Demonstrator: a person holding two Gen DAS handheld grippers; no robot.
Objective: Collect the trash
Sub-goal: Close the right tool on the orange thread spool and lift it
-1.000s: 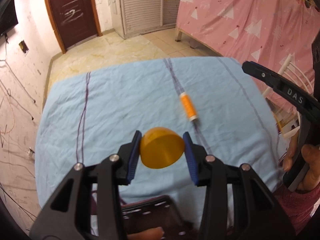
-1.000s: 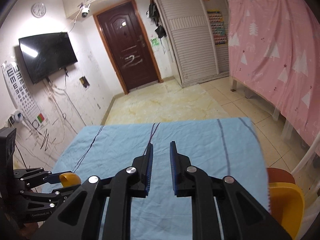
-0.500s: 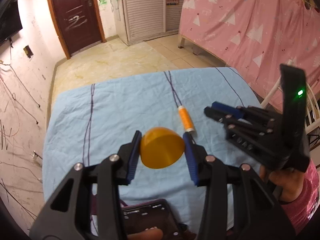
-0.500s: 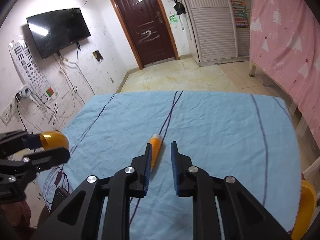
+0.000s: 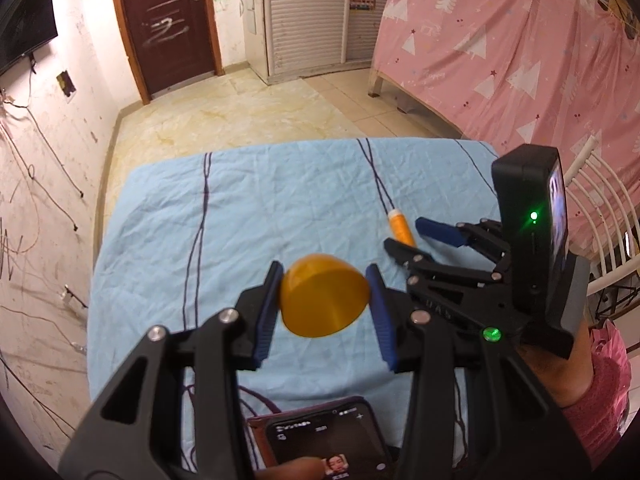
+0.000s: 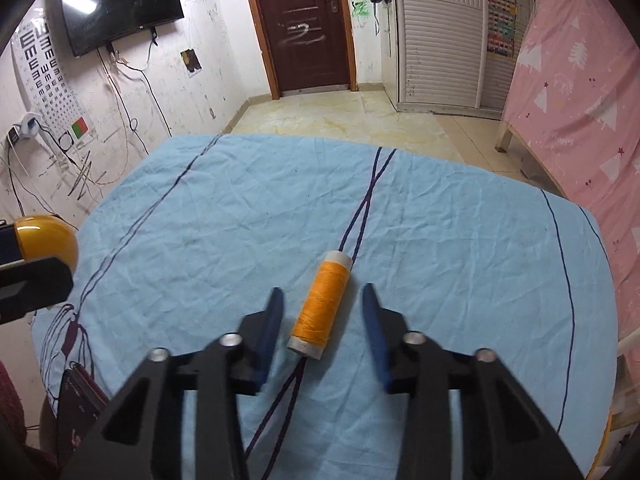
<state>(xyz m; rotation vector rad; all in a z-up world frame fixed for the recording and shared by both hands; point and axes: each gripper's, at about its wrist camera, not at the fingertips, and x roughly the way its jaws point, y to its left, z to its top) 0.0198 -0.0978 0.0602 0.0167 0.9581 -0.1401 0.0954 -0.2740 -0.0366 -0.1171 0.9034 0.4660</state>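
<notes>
Right gripper (image 6: 323, 322) spread around thread spool (image 6: 320, 305) on cloth (image 6: 440, 240)

Wrinkled cloth sheet (image 6: 440, 240), glossy plastic cup (image 5: 323, 295)

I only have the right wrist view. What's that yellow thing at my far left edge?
Observer: It's a yellow cup lying sideways, clamped between the left claw's blue pads, held above the blue cloth.
Operator: Is my right claw really around the thread spool?
Observer: From the left wrist view, the right claw is open and straddles the near end of the orange spool, one finger on each side.
Operator: Anything near me I'm missing?
Observer: A phone with its screen lit lies at the table's near edge, right below the left claw.
</notes>
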